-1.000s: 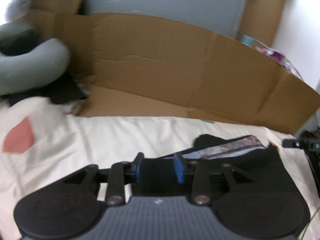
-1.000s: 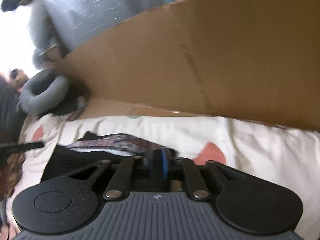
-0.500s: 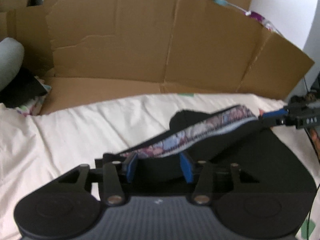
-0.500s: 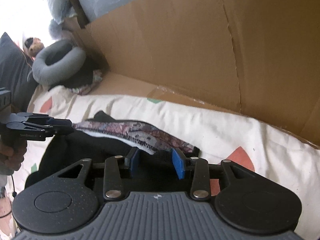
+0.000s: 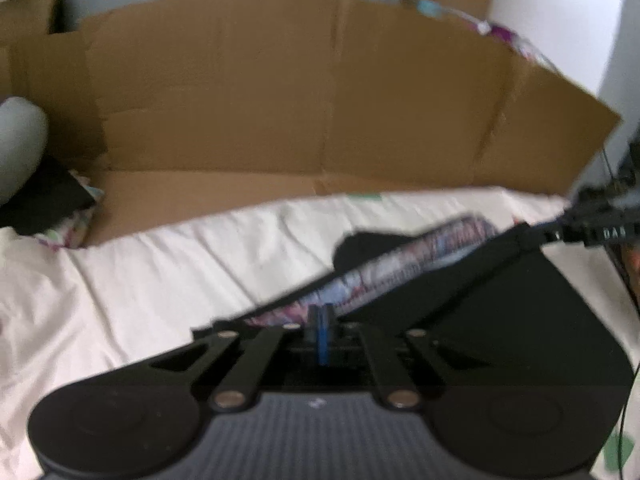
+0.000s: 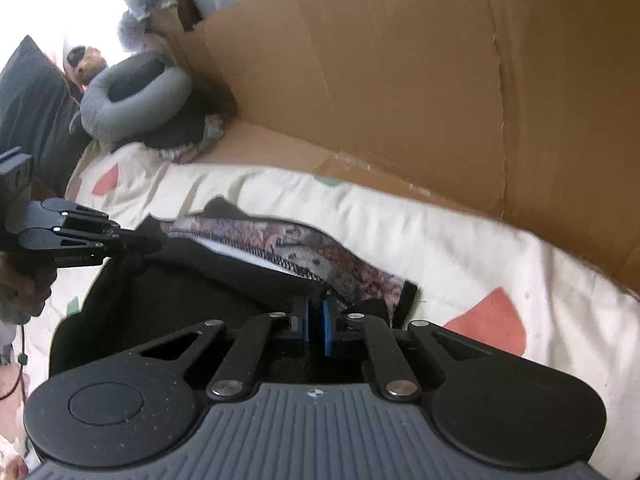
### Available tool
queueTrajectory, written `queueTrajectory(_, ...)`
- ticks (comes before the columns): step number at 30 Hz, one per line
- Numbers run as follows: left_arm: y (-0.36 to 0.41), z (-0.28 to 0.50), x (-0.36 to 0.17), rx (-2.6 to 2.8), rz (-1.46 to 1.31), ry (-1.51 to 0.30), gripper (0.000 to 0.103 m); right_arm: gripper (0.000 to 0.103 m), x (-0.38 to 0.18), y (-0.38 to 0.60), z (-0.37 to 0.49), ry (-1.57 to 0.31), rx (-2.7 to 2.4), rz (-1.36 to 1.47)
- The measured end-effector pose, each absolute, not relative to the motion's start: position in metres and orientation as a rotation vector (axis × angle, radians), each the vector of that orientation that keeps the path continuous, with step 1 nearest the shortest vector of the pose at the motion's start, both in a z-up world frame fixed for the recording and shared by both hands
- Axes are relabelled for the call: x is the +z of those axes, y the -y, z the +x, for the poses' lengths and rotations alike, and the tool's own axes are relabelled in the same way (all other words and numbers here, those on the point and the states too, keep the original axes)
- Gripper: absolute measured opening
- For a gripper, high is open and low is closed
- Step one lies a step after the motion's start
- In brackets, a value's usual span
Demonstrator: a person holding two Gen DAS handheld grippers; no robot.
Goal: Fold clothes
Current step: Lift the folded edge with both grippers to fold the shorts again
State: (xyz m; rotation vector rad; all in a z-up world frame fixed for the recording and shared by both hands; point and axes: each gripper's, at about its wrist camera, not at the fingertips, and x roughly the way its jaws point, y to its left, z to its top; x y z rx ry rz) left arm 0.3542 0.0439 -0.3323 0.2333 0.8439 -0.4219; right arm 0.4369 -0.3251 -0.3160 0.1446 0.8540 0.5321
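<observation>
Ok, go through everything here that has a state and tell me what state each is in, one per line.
Left gripper: shut on the black garment's patterned edge.
Right gripper: shut on the same edge, other end.
Black garment: on the bed sheet, patterned edge lifted between both grippers.
Cardboard: opened out, propped upright behind the bed.
Bed sheet: spread, wrinkled.

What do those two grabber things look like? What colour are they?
Both are black plastic. Each gripper, the left gripper and the right gripper, has two bright blue pads, thin black link bars with silver rivets, two round black discs and a ribbed grey body with a small white mark. From the side, the left gripper shows pale lettering too small to read.
</observation>
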Motion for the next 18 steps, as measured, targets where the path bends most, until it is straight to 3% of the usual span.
queueTrajectory(8,-0.049,0.363,-0.329,-0.373,0.219,-0.825,0.0,0.001,-0.307,0.329,0.44,-0.801,0.467,0.178)
queueTrajectory(10,-0.05,0.363,-0.334,-0.364,0.236,-0.849,0.004,0.001,-0.309,0.33,0.44,-0.8,0.45,0.18)
queueTrajectory(11,-0.05,0.362,-0.337,-0.363,0.255,-0.856,0.008,0.001,-0.31,0.33,0.44,-0.8,0.438,0.181)
queueTrajectory(15,-0.051,0.354,-0.347,-0.341,0.329,-0.852,0.05,0.004,-0.321,0.327,0.445,-0.827,0.414,0.178)
queueTrajectory(18,-0.056,0.354,-0.351,-0.311,0.339,-0.851,0.051,0.012,-0.322,0.329,0.446,-0.817,0.399,0.206)
